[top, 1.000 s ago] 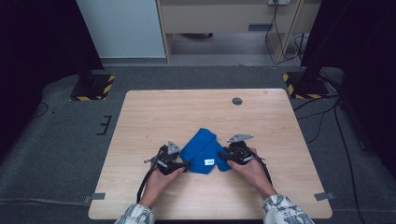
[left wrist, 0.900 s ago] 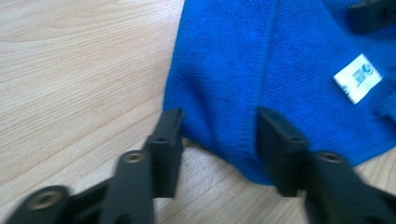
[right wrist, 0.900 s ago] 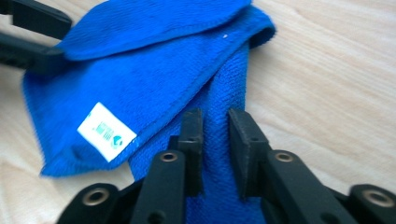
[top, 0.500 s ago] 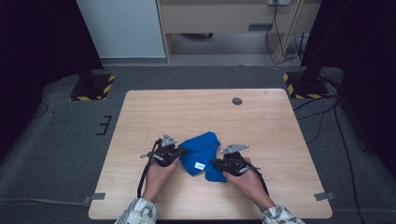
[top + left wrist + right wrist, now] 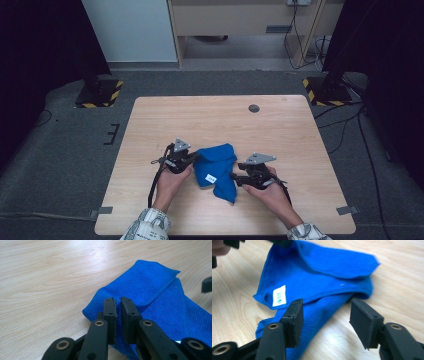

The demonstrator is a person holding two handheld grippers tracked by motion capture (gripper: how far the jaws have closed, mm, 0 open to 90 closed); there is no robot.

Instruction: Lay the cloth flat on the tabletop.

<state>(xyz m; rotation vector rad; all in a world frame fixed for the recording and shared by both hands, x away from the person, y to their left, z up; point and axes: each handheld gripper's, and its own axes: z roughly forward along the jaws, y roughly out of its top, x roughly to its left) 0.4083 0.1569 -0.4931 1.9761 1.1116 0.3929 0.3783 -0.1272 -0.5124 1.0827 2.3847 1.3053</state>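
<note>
Pale wooden tabletop (image 5: pixel 215 120) carries a crumpled blue microfibre cloth (image 5: pixel 216 167); left gripper (image 5: pixel 118 305) pinches its edge, seemingly anchoring it, while right gripper (image 5: pixel 325 315) gapes wide, holding nothing.

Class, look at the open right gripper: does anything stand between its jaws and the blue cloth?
Nothing visible does. The right gripper has its jaws spread directly over an edge of the blue cloth, with bare wooden table around it.

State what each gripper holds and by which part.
The left gripper is shut on the blue cloth, pinching its near folded edge. The right gripper is open and holds nothing.
</note>
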